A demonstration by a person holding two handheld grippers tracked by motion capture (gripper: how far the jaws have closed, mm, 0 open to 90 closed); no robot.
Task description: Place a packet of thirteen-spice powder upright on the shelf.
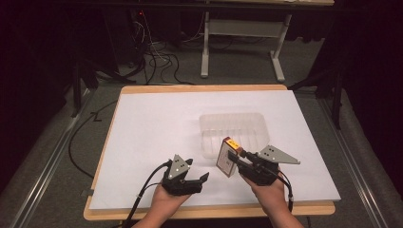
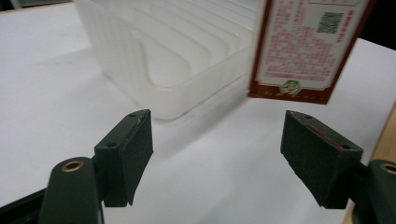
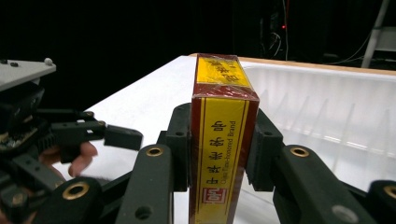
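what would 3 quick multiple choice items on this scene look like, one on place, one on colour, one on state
1. Where is the clear tray?
A. on the white sheet
B. on the floor
C. in the left gripper

2. What colours is the box?
A. blue and white
B. red and yellow
C. green

3. How is the right gripper?
A. open, empty
B. shut on the box
C. shut on the tray

Key: A, it rests on the white sheet; B, red edges with yellow panels; B, its pads press both box sides.

Wooden table (image 1: 199, 88); white sheet (image 1: 157, 137) covering top; clear ribbed plastic tray (image 1: 233, 122) resting on sheet.
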